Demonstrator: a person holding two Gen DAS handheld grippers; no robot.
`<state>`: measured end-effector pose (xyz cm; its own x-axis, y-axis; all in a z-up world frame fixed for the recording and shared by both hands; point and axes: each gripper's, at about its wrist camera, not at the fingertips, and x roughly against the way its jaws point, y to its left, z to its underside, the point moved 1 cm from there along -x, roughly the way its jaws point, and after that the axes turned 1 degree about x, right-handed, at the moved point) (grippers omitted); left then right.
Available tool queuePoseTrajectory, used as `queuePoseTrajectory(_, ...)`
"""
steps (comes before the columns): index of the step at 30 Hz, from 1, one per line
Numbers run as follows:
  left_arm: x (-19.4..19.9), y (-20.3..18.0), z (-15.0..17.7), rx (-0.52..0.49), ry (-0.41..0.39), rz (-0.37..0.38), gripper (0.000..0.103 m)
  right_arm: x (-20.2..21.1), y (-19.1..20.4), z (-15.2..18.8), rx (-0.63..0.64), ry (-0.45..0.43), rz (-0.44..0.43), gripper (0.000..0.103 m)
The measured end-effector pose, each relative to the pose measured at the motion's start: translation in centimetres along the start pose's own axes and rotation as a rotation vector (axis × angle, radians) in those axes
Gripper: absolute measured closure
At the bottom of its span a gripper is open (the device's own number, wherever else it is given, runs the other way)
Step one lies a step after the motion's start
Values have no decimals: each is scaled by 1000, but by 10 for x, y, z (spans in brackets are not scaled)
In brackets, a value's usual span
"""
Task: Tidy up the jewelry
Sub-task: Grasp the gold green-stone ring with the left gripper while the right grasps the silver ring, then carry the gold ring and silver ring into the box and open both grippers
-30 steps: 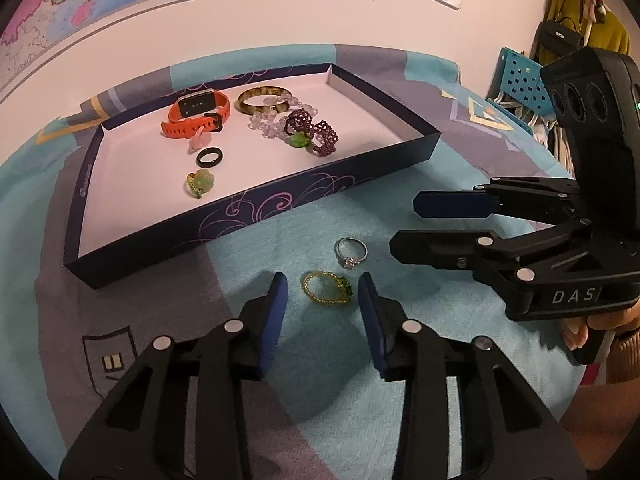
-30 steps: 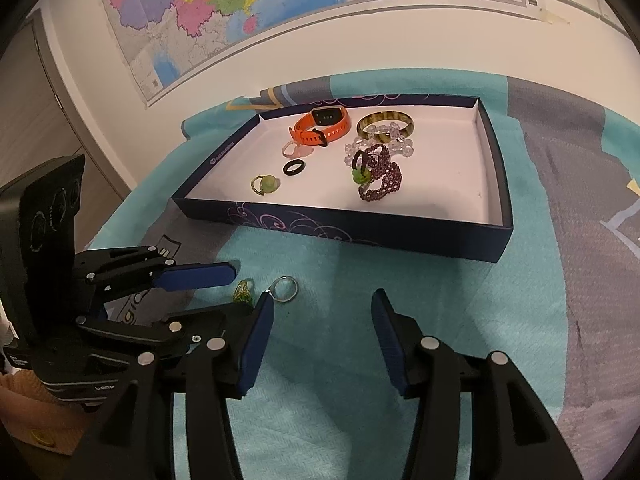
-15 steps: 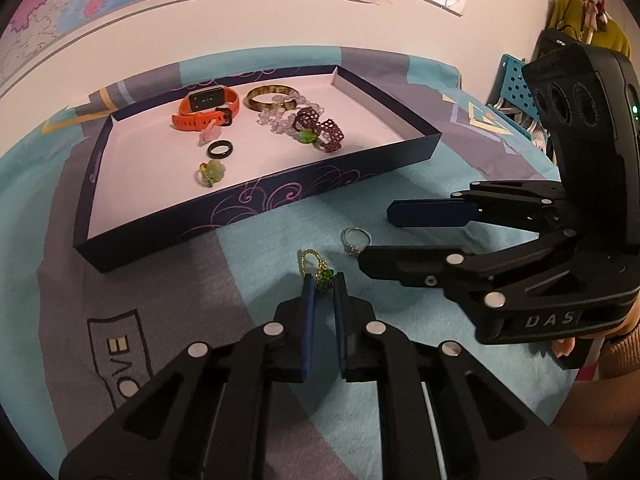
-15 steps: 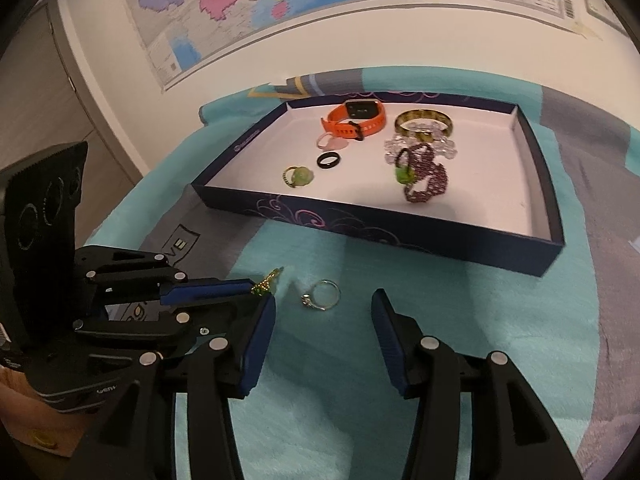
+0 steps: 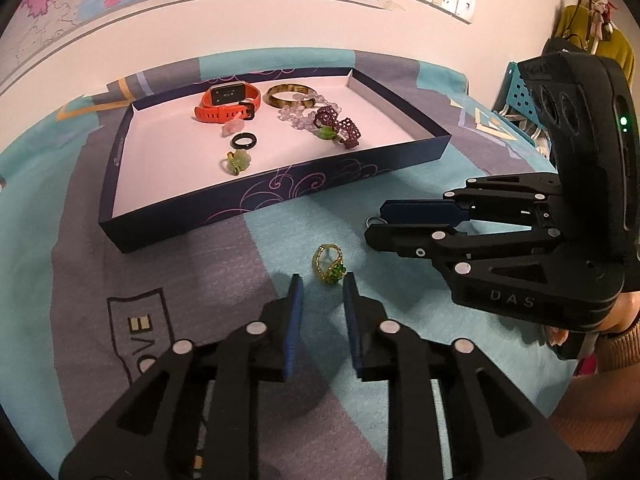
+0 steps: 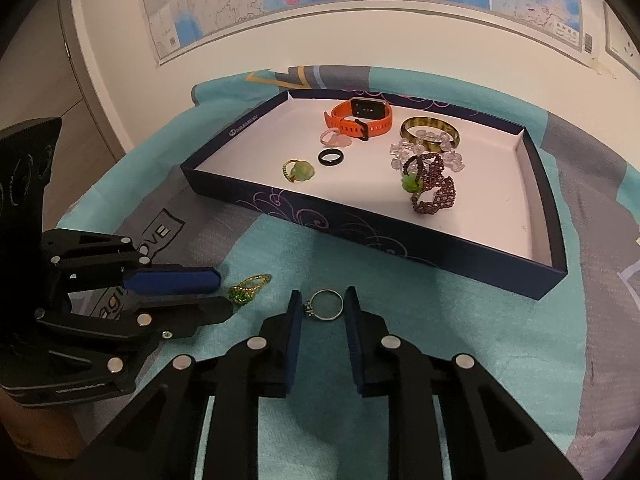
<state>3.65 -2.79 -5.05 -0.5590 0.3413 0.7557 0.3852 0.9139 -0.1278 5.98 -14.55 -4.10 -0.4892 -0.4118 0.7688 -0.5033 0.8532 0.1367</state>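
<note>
Teal and grey patterned cloth (image 6: 460, 320) covers the table, and a dark blue tray (image 6: 360, 236) with a watch, bangle and several rings inside is the landmark.

In front of the tray's near wall, toward its left end, the left gripper (image 5: 322, 280) points down at a gold beaded ring (image 5: 329, 264) with green stones. Its jaws have just been opening, and the ring lies on the cloth just beyond the fingertips, not between them, so nothing is held. If the jaws close from here they would likely pinch air or nudge the ring away. The beaded band looks soft and may also squash or roll under a hard squeeze.

Further right along the same wall, a silver ring (image 6: 326, 305) lies flat between the tips of the right gripper (image 6: 323, 296). These jaws have just been closing around it. A sliver of gap seems to remain, so I judge it is not clamped yet. A thin, smooth band gripped across its edge could flick out sideways. It could also tilt and drop during the lift over the tray wall.

Both tools work close together, so a sideways drift might knock one against the other or sweep the neighbouring ring off its spot.
</note>
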Motion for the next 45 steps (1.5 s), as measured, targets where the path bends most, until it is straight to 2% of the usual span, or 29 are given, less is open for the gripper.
queuePoseTrajectory(2,1,0,0,-4,-4,6,71,1,-1,1,-3,-1,-3,83)
queuePoseTrajectory(7,-4,-3,-4,-15,-2,11,68,8,-6,4,-24,-13,-8,84)
queuePoseTrajectory(10,-9,-4,-7,-18,7,10,70,10,-9,6,-34,-16,-10,84)
queuePoseTrajectory(14,-13,-5,-9,-16,17,-7,84,13,-12,7,-46,-24,-18,84)
queuePoseTrajectory(17,-13,-2,-9,-5,19,-11,90,14,-13,6,-50,-32,-21,83)
queuePoseTrajectory(45,23,1,-19,20,-71,10,91,36,-16,0,-53,-97,-32,83)
